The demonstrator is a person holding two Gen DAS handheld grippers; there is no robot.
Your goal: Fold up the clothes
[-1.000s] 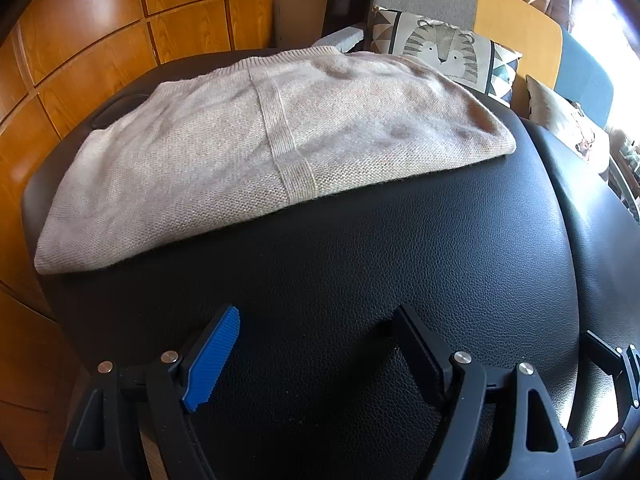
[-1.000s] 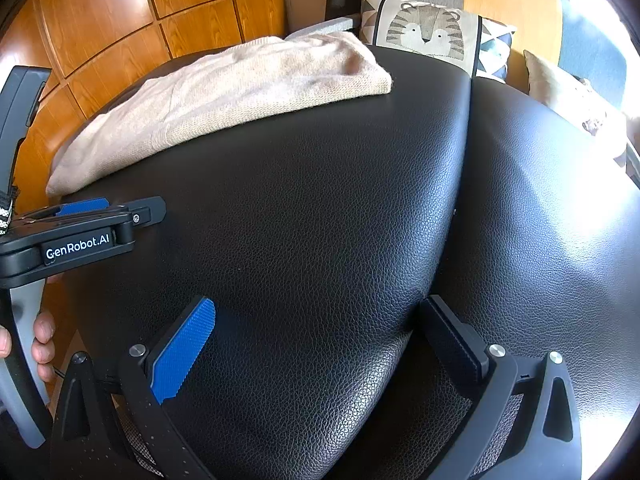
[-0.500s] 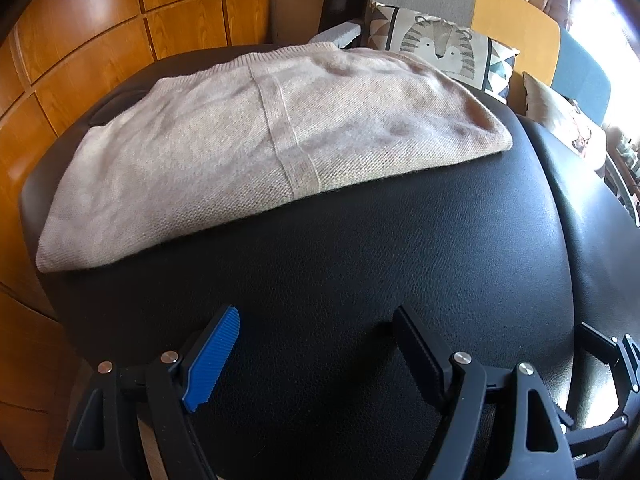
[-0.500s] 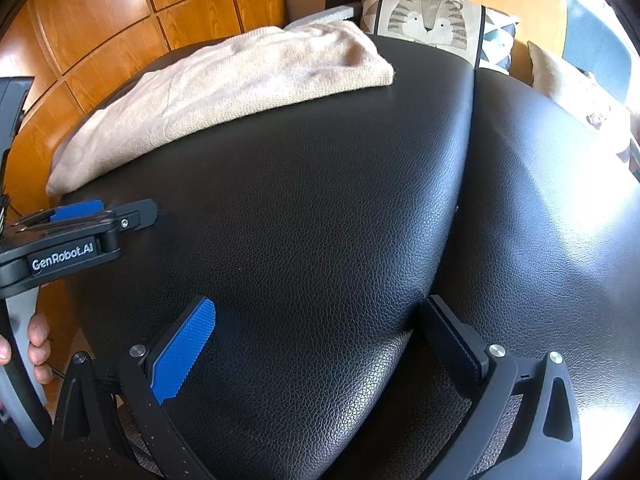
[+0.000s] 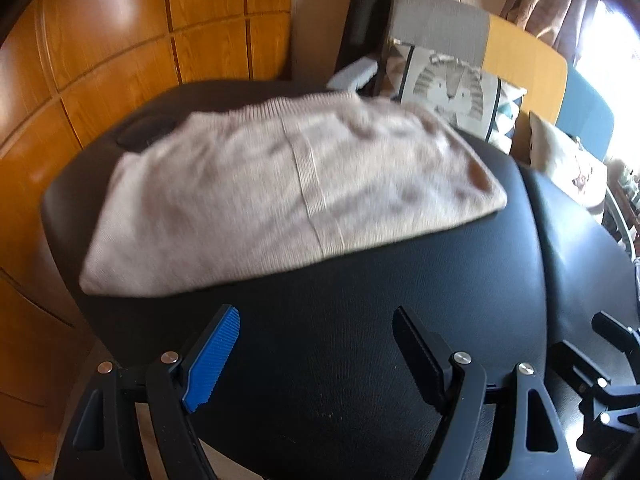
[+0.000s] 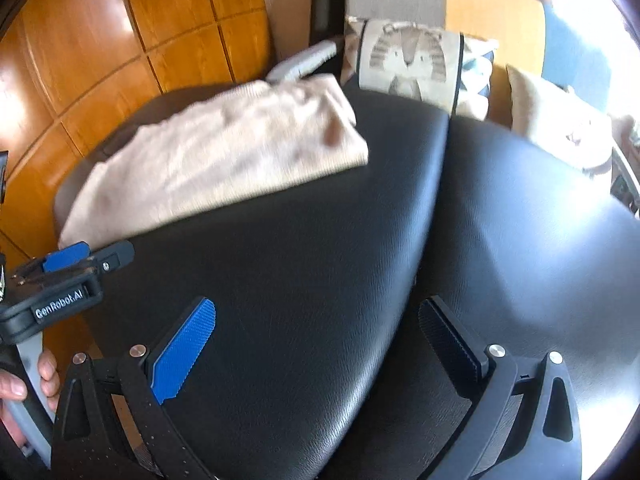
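A folded beige knit sweater (image 5: 288, 200) lies on the far left part of a black leather cushion (image 5: 360, 320), its near edge running across the cushion's width. Just right of that cushion, touching along a seam, sits a second black leather cushion (image 6: 540, 248). Behind both stands a lion-print throw pillow (image 6: 408, 64), with a cream pillow (image 6: 556, 120) to its right. Orange wooden wall panels (image 5: 120, 60) rise to the left and behind. The left gripper (image 5: 316, 344) and right gripper (image 6: 316, 340) hover over the near cushion surface, well short of the sweater, the left one beside the right.
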